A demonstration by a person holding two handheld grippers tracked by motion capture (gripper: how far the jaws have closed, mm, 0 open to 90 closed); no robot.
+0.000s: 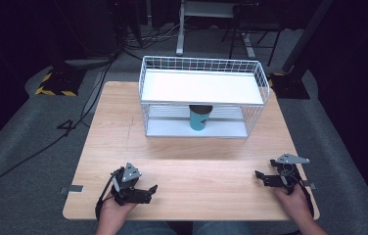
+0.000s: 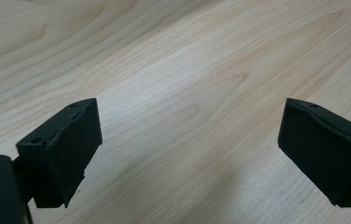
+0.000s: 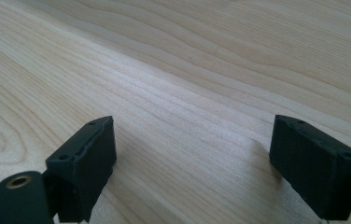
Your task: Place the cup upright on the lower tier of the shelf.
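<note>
A teal can with a dark top (image 1: 199, 119) stands upright on the lower shelf of a white wire rack (image 1: 201, 86) at the back of the wooden table (image 1: 187, 152). My left gripper (image 1: 140, 186) rests low at the front left of the table, held by a hand, far from the rack. Its jaws stand wide apart over bare wood in the left gripper view (image 2: 187, 121). My right gripper (image 1: 265, 169) sits at the front right, also held by a hand. It too is open over bare wood, with nothing between its jaws (image 3: 192, 135).
The rack's white upper shelf (image 1: 199, 88) has a wire rim and nothing on it. Beyond the table lie grey carpet, black cables (image 1: 81, 120) and a yellow-and-black striped stand foot (image 1: 55, 83). Bare wood stretches between the grippers and the rack.
</note>
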